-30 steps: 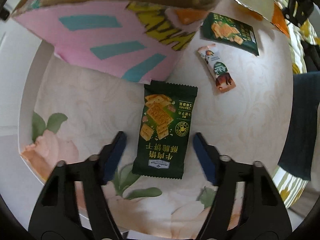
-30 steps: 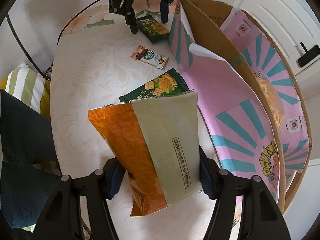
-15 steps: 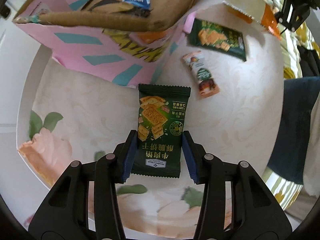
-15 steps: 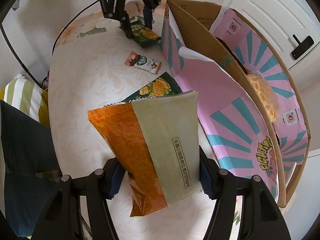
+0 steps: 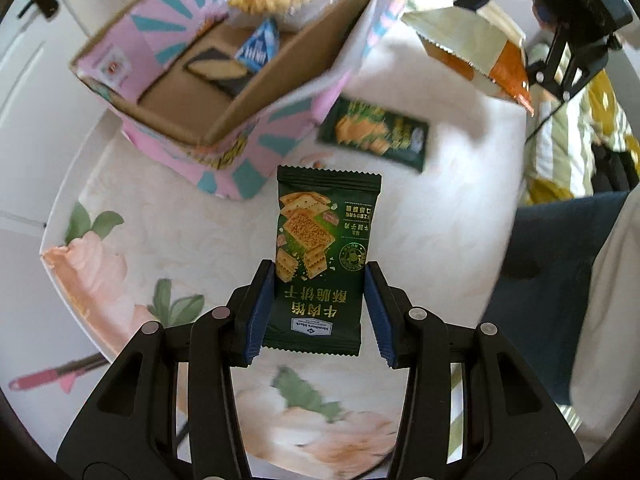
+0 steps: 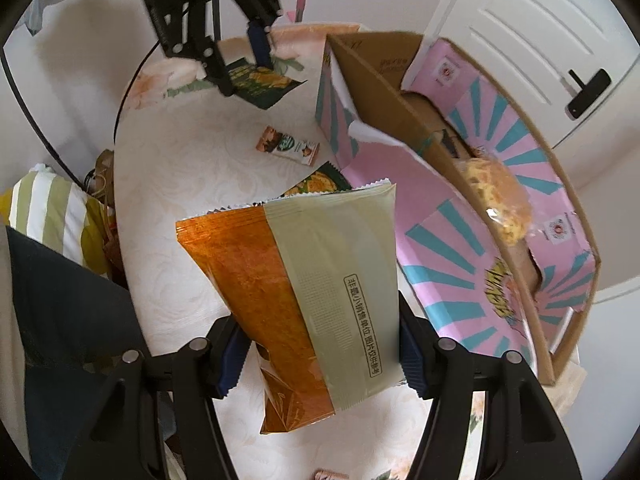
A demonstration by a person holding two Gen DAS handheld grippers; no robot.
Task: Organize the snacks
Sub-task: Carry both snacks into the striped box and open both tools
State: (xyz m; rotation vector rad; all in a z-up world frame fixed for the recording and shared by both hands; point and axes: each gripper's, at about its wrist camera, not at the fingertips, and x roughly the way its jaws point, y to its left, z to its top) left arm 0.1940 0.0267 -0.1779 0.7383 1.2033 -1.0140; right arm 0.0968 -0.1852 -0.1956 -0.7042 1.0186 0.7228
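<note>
Both packets gripped and clear of the counter, box not yet reached.

The left hand-held gripper (image 5: 319, 312) is clamped on the dark green cracker packet (image 5: 323, 256); the right hand-held gripper (image 6: 316, 354) holds the orange-and-grey foil snack bag (image 6: 296, 300). Carry each above the open pink-and-teal cardboard box (image 5: 224, 92), clear its raised flap, then release low over a bare part of the floor.

A round table (image 6: 192, 184) with a cream, flower-printed cloth carries a pink-and-teal cardboard box (image 6: 460, 216) along one edge. Near the table's middle, beside the box, lie a green cracker packet (image 5: 376, 134) and a small snack bar (image 6: 288, 146).
</note>
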